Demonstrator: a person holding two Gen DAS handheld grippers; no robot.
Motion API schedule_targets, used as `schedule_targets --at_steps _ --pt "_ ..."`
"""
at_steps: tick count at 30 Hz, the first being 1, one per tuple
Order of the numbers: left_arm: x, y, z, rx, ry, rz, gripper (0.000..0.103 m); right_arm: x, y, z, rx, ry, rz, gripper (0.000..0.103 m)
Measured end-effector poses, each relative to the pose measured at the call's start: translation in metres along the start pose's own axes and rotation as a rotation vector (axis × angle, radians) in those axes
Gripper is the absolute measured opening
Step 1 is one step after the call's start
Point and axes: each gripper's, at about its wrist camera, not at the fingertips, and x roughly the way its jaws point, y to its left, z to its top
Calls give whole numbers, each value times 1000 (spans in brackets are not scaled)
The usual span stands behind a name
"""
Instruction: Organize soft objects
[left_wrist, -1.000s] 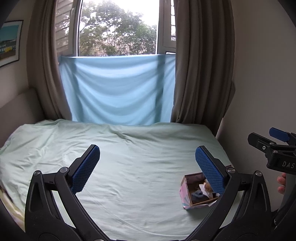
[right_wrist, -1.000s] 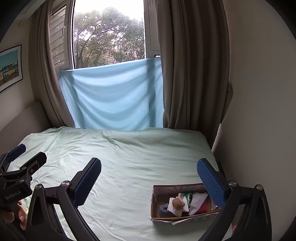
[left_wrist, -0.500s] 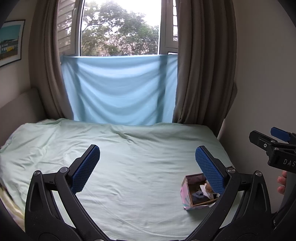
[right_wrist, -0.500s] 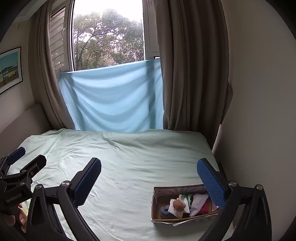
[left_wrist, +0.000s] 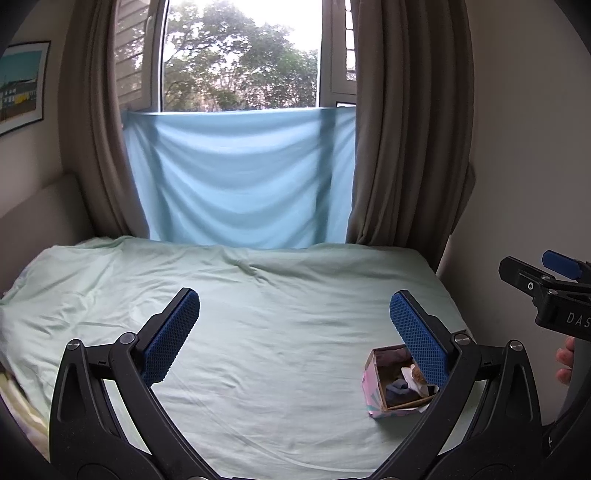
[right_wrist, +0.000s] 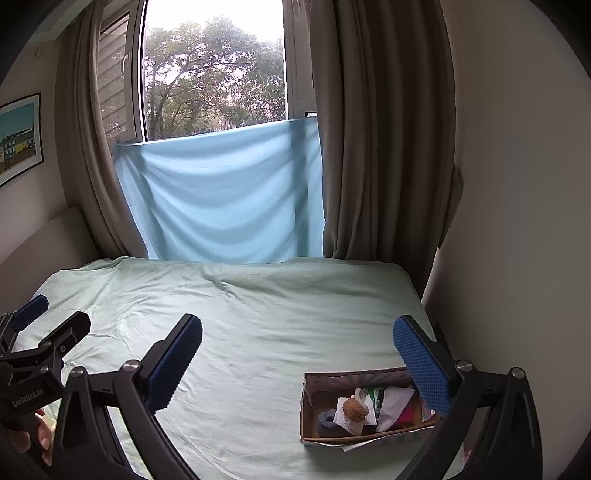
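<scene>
A small cardboard box (right_wrist: 308, 417) with a pink patterned outside (left_wrist: 370, 391) sits on the pale green bed sheet (right_wrist: 266, 325) near the right edge. It holds several soft items: a brown plush ball (right_wrist: 355, 408), white cloths (right_wrist: 393, 404), a dark blue piece (right_wrist: 327, 424) and something red. My left gripper (left_wrist: 293, 332) is open and empty, held above the bed, left of the box. My right gripper (right_wrist: 297, 360) is open and empty, above the bed just behind the box. Its right finger hides the box's right end.
A light blue sheet (right_wrist: 225, 199) hangs over the window sill between brown curtains (right_wrist: 380, 147). A wall (right_wrist: 517, 221) runs close along the bed's right side. A padded headboard (left_wrist: 40, 210) and a framed picture (left_wrist: 22, 85) are on the left.
Both grippers have drifted slightly back and up, so the box sits a little lower in each view. Both stay open and empty. The box has not moved.
</scene>
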Motion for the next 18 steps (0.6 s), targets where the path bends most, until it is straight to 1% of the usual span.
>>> schedule_targets --at_steps 8,18 --pt "2 -2 0 1 7 7 103 0 -1 0 0 0 2 103" --pt "3 -2 2 9 4 35 103 0 -1 0 2 0 0 103"
